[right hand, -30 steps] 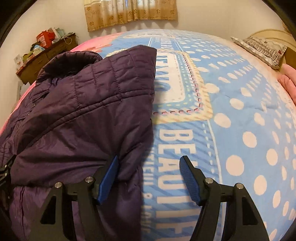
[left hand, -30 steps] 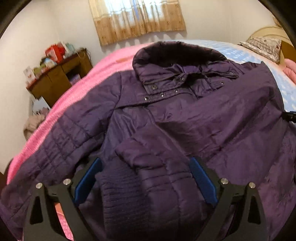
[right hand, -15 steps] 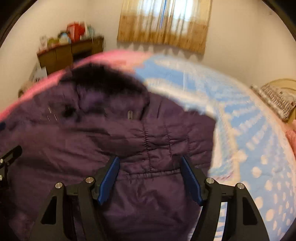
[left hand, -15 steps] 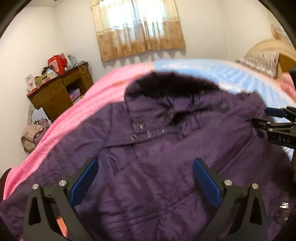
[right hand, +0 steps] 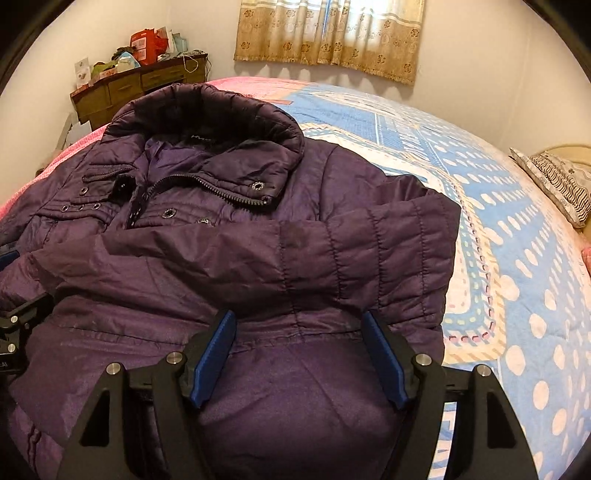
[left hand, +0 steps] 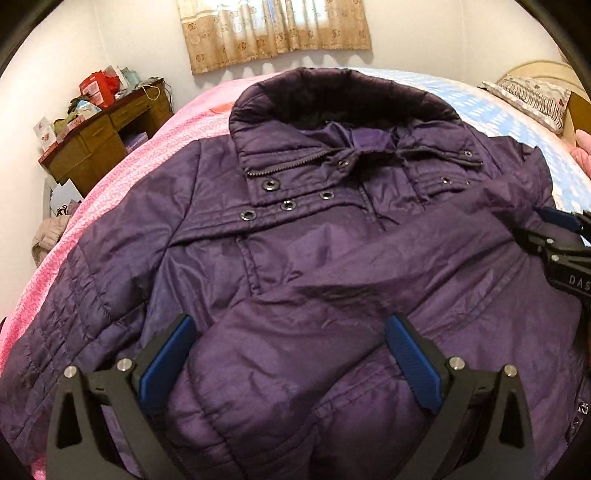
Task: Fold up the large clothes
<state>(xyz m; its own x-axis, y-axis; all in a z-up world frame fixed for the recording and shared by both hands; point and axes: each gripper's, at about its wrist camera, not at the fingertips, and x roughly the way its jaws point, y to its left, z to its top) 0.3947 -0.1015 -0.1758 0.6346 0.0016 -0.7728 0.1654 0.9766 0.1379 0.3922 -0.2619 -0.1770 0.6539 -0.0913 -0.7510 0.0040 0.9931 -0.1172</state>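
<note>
A purple quilted jacket (left hand: 332, 240) lies front up on the bed, its dark collar at the far end. One sleeve (left hand: 295, 350) is folded across the chest. My left gripper (left hand: 288, 362) is open, and the end of that sleeve lies between its blue pads. My right gripper (right hand: 299, 354) is open over the jacket (right hand: 221, 258), just short of the sleeve's quilted upper part (right hand: 369, 251). The right gripper (left hand: 561, 236) also shows at the left wrist view's right edge. A bit of the left gripper (right hand: 14, 321) shows at the right wrist view's left edge.
Under the jacket are a pink blanket (left hand: 147, 147) on the left and a blue dotted bedspread (right hand: 517, 277) on the right. A cluttered wooden desk (left hand: 103, 136) stands by the far left wall. A pillow (left hand: 532, 96) lies at the head of the bed, and a curtain (left hand: 273, 29) hangs behind.
My right gripper has swung left from the jacket's edge over the bedspread to above the jacket. The knit cuff has dropped out of the left view; the sleeve still lies between its jaws.
</note>
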